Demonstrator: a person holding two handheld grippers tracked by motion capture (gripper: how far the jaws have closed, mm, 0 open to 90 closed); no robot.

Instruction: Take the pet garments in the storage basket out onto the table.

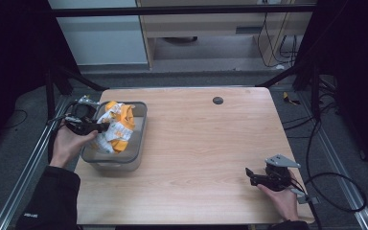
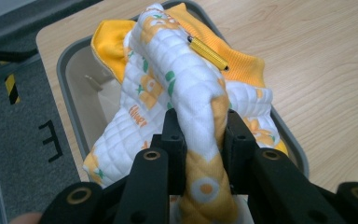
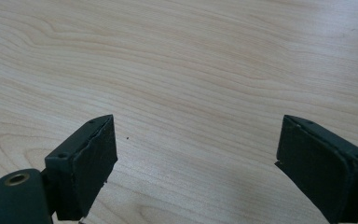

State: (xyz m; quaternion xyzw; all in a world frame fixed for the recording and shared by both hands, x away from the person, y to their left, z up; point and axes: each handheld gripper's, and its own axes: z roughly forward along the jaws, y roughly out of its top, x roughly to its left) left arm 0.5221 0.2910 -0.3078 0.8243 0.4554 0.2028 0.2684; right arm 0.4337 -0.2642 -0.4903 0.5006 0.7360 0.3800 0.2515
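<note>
Left gripper: clamped on a fold of quilted cloth, bunched ahead in the grey bin, likely lifting it out.
Right gripper: wide open, empty, idle over bare counter.

A quilted white and orange cloth is bunched in a grey bin at the table's left edge, rising above the rim. One fold is pinched between the left gripper's jaws. An orange ribbed part lies at the far side.
</note>
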